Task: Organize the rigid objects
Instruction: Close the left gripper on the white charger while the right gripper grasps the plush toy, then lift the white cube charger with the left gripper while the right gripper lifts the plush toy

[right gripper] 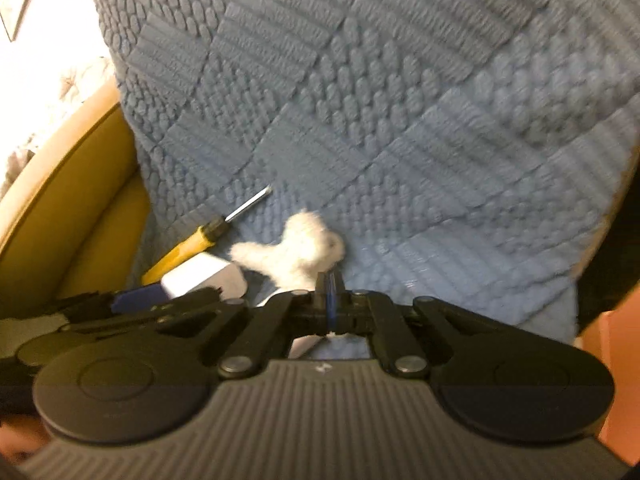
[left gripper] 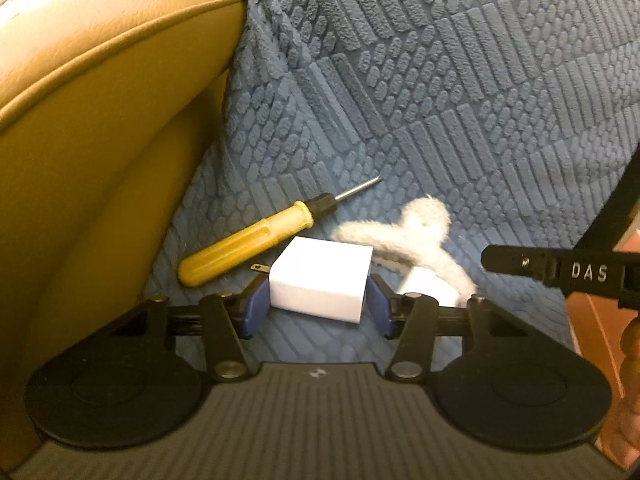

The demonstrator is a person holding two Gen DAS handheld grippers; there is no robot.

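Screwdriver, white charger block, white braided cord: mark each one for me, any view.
screwdriver (left gripper: 244, 244): left wrist view, middle of the yellow handle.
white charger block (left gripper: 320, 280): left wrist view, its top face, between the left gripper's blue pads.
white braided cord (right gripper: 296, 248): right wrist view, middle of the fuzzy bundle.

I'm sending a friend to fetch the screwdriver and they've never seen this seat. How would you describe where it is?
Look at the blue textured blanket draped over the tan leather armchair. On the seat near the armrest lies the screwdriver, beside a white charger block and a fuzzy white cord. It alone has a yellow handle and a thin metal shaft.
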